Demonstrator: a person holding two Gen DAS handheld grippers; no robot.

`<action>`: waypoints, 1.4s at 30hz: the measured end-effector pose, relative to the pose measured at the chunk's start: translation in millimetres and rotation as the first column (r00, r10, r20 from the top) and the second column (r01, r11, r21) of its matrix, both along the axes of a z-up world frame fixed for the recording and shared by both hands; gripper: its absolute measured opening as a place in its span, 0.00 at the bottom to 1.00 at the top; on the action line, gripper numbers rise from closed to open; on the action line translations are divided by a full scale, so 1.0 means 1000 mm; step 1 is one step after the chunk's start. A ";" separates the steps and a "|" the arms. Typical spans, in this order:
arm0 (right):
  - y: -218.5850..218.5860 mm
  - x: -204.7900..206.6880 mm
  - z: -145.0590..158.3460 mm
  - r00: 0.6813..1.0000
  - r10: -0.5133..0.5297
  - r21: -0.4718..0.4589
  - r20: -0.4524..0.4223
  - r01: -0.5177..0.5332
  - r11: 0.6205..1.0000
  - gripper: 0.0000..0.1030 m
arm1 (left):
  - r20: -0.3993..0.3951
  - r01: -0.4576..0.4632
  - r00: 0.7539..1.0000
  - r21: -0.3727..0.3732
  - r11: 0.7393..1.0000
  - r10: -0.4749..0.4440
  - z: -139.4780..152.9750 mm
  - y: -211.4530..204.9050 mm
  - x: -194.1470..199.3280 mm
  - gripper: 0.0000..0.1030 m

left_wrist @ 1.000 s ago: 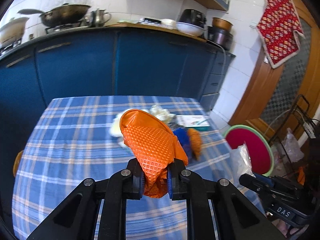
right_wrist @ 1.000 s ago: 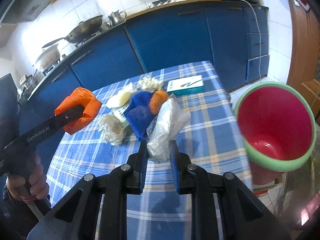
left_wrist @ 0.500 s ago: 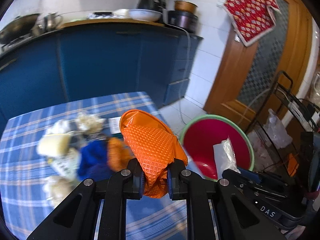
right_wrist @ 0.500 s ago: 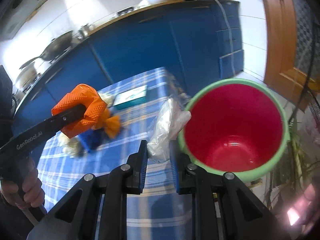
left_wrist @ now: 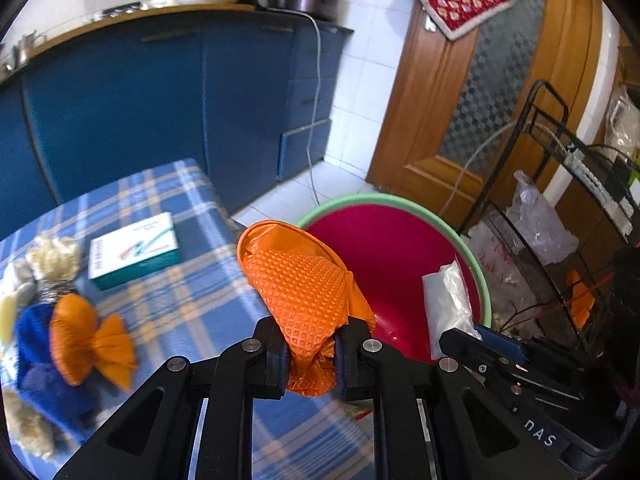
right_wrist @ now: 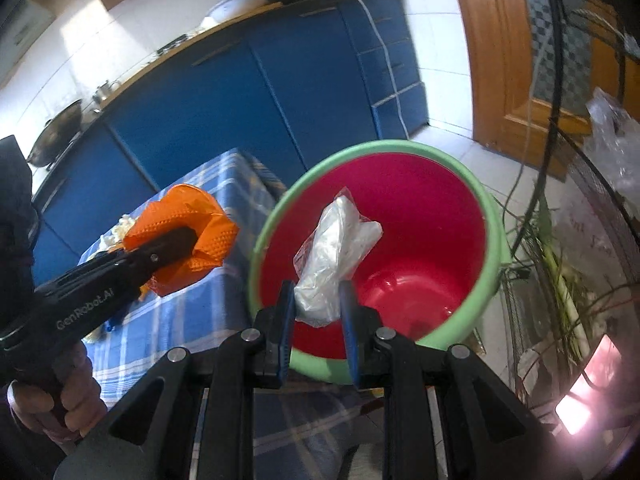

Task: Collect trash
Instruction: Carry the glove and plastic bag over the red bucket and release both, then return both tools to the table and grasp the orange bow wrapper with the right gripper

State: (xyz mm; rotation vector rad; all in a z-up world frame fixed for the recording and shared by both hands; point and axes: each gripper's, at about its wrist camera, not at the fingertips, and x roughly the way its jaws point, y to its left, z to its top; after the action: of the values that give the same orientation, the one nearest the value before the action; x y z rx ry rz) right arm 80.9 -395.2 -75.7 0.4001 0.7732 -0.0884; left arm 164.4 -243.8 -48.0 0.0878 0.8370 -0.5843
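On the left of the left wrist view, the desk (left_wrist: 192, 280) under its blue plaid cloth carries trash yet to be picked up: a pale fluffy wad (left_wrist: 54, 254), a white-and-teal box (left_wrist: 134, 250), and an orange wrapper (left_wrist: 90, 346) lying on something blue (left_wrist: 38, 364). Moving right, the left tool (left_wrist: 310, 354) is clenched on a crumpled orange glove (left_wrist: 300, 284) with a raised diamond texture — the glove bulges up and forward out of the jaws, its rolled cuff toward the bucket. It hangs above the desk's edge, just short of the rim. Right again stands the red bucket (left_wrist: 484, 292) with a green rim, on the floor beside the desk, and its mouth is open upward. The right tool (right_wrist: 316, 312) grips a crinkled clear plastic bag (right_wrist: 336, 248), long axis running away from the jaws, already over the bucket's mouth. So the right hand is the nearer — its piece likely needs only a release, while the glove needs a short carry rightward over the rim before letting go. The bag is light and may cling to the pads.
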 end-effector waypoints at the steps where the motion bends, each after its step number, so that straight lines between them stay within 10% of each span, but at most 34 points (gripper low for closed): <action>1: -0.003 0.000 -0.002 1.000 -0.009 0.004 -0.003 0.009 1.000 0.26 | -0.006 0.005 1.000 0.001 1.000 -0.005 -0.002 -0.004 0.001 0.19; 10: -0.014 -0.005 -0.005 0.999 -0.051 0.021 0.003 0.051 0.998 0.31 | -0.015 0.021 1.000 0.017 1.000 -0.021 -0.006 -0.016 0.005 0.45; 42: 0.058 -0.017 0.039 0.994 0.073 -0.029 0.085 -0.071 0.997 0.46 | 0.100 -0.188 0.978 0.021 0.982 0.185 0.043 0.102 -0.036 0.52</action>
State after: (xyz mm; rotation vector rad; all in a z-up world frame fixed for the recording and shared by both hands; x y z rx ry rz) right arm 64.2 -337.2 -36.4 0.3491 0.6999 -0.0138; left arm 128.5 -141.7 -4.9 0.0642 0.7502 -0.3873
